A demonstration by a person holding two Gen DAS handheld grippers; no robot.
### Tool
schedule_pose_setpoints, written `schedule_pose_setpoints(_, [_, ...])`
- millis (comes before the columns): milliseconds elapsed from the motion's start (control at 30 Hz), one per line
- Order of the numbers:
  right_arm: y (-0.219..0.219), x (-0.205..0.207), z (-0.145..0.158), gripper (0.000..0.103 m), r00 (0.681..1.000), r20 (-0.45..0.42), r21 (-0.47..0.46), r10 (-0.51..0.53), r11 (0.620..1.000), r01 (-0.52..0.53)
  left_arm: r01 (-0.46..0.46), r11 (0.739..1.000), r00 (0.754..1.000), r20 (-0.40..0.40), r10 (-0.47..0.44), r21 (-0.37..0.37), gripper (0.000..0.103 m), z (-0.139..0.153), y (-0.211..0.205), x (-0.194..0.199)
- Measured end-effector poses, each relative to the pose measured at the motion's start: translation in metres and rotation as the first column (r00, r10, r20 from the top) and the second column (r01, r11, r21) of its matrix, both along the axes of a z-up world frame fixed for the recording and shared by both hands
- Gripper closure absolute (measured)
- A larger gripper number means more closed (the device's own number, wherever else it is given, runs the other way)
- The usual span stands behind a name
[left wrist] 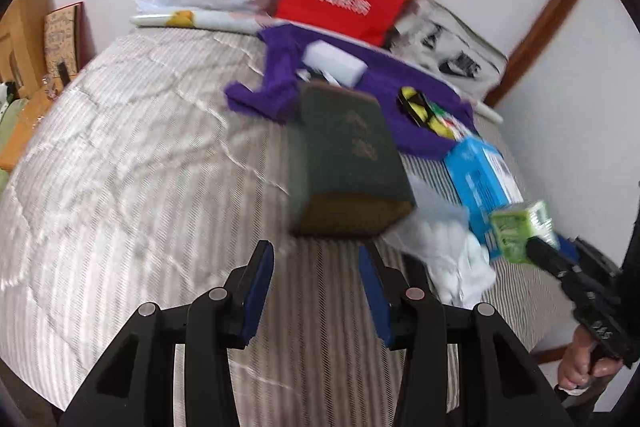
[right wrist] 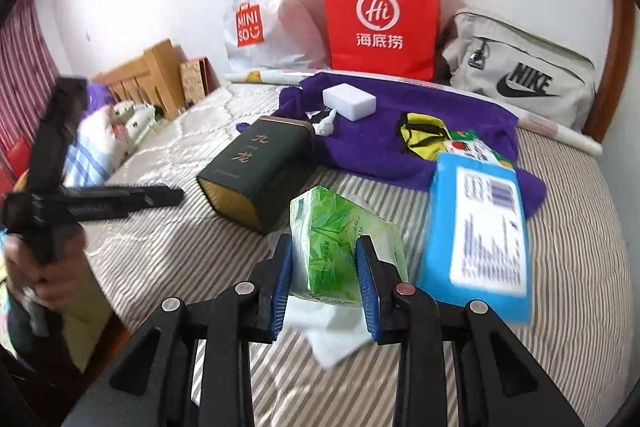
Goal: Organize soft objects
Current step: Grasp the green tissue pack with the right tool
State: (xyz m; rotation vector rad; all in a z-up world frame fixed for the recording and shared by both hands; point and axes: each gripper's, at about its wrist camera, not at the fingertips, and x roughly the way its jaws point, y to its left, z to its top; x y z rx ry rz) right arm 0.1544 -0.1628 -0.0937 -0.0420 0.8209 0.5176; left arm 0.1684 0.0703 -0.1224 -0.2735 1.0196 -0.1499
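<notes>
My right gripper [right wrist: 324, 267] is shut on a green tissue pack [right wrist: 340, 247] and holds it above the striped bed; the pack also shows in the left wrist view [left wrist: 520, 233]. White tissue [right wrist: 332, 335] lies below it, and also shows in the left wrist view [left wrist: 456, 259]. My left gripper [left wrist: 316, 283] is open and empty, just short of a dark green tin box [left wrist: 344, 163] lying on the bed [left wrist: 120, 187]. A purple towel [right wrist: 400, 143] lies behind the tin [right wrist: 260, 171]. A blue packet [right wrist: 480, 231] lies to the right.
A red paper bag [right wrist: 380, 15], a white Miniso bag [right wrist: 268, 11] and a grey Nike bag [right wrist: 520, 75] stand against the wall. A white box [right wrist: 348, 101] and yellow-black item [right wrist: 420, 135] rest on the towel. A wooden headboard [right wrist: 156, 79] and pillows [right wrist: 100, 143] are at left.
</notes>
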Motion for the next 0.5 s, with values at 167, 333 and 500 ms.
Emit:
schedule_pose_setpoints(167, [-0.027, -0.027, 0.004, 0.072, 1.000, 0.009, 0.059, -0.012, 0.998, 0.011, 0.058, 0.998, 0.998, -0.025, -0.058, 0.026, 0.061, -0.015, -0.034, -0.007])
schedule_pose_setpoints(333, [-0.047, -0.047, -0.006, 0.072, 1.000, -0.020, 0.099, -0.015, 0.995, 0.017, 0.125, 0.990, 0.992, -0.042, -0.123, 0.062, 0.061, -0.025, -0.066, -0.009])
schedule_pose_setpoints(500, [-0.073, -0.055, -0.024, 0.072, 0.996, -0.062, 0.117, -0.060, 0.991, 0.067, 0.159, 0.982, 0.986, -0.062, -0.153, 0.106, 0.061, -0.036, -0.089, -0.008])
